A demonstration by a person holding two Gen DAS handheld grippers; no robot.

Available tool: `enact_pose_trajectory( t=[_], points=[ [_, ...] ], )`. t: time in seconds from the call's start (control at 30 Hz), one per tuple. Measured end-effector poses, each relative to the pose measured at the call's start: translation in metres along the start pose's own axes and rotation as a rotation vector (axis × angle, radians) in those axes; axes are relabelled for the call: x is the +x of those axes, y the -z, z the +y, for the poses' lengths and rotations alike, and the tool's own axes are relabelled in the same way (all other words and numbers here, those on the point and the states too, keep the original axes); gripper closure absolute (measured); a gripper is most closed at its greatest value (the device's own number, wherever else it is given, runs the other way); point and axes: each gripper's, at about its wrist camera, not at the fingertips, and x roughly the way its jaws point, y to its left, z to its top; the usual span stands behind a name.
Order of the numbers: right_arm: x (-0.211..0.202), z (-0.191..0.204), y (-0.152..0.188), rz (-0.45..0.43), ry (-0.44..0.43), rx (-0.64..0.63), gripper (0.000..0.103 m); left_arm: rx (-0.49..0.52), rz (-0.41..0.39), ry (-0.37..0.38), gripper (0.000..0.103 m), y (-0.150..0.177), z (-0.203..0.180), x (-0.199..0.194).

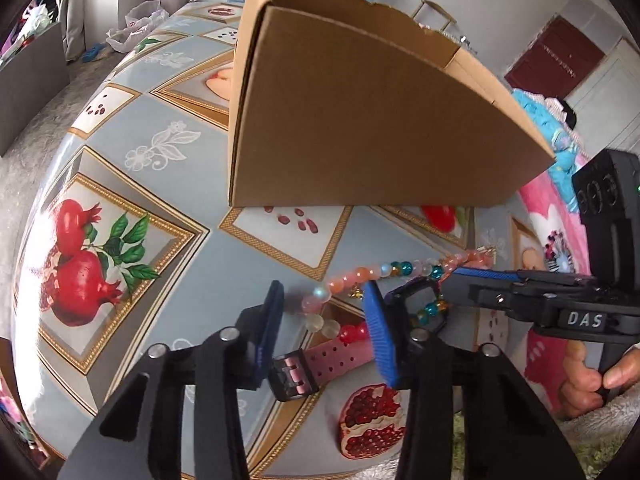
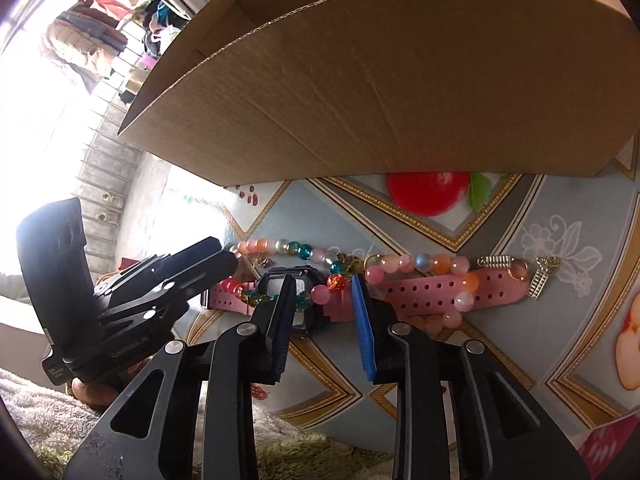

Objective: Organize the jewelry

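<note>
Nearest to you in the left wrist view, your left gripper (image 1: 324, 320) has its blue-padded fingers set wide apart, holding nothing, with the pink perforated rubber watch strap (image 1: 332, 354) lying between them on the table. Your right gripper (image 2: 322, 300) is also parted, at a middle width, above the black square watch case (image 2: 298, 280) and the beads; it grips nothing yet.

The step in hand seems to be the first pick from the pile. Choose one piece only: the long strand of pink, orange and teal glass beads (image 1: 360, 276) lies across the watch, so if you close on both together they will probably tangle. Come down low, close on the strap near the case, and lift slowly.

The beads look smooth and round and may slip or roll. Small gold spring charms (image 2: 496, 261) lie at the far end of the strand. The open brown cardboard box (image 1: 360, 120) stands just behind the jewelry on the fruit-printed tablecloth (image 1: 120, 184).
</note>
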Motion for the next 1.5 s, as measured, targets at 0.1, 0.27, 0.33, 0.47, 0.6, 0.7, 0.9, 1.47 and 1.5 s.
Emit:
enact_pose_trajectory(
  t=[0.1, 0.27, 0.33, 0.47, 0.6, 0.7, 0.9, 1.47, 1.5],
  points=[
    [0.001, 0.003, -0.003, 0.006, 0.007, -0.006, 0.077, 0.043, 0.017, -0.043, 0.070, -0.001, -0.005, 0.001],
    [0.007, 0.005, -0.014, 0.027, 0.008, -0.010, 0.077, 0.109, 0.038, -0.103, 0.074, -0.004, -0.014, 0.006],
    [0.009, 0.006, -0.019, 0.030, 0.010, -0.010, 0.077, 0.127, 0.042, -0.122, 0.077, -0.006, -0.017, 0.008],
    [0.018, 0.009, -0.027, 0.035, 0.027, -0.010, 0.080, 0.176, 0.040, -0.155, 0.082, -0.006, -0.026, 0.012],
    [0.023, 0.015, -0.033, 0.040, 0.042, -0.020, 0.086, 0.213, 0.032, -0.174, 0.094, -0.004, -0.035, 0.018],
    [0.025, 0.022, -0.034, 0.036, 0.046, -0.037, 0.095, 0.216, 0.017, -0.171, 0.094, -0.003, -0.037, 0.019],
    [0.021, 0.026, -0.031, 0.000, 0.029, -0.043, 0.095, 0.248, -0.074, -0.160, 0.094, -0.004, -0.044, -0.001],
    [-0.096, 0.080, -0.063, -0.360, -0.031, -0.364, 0.096, 0.313, -0.417, -0.057, 0.094, -0.071, -0.086, -0.138],
    [-0.099, 0.081, -0.078, -0.372, -0.040, -0.376, 0.096, 0.320, -0.434, -0.061, 0.094, -0.081, -0.087, -0.141]
  ],
)
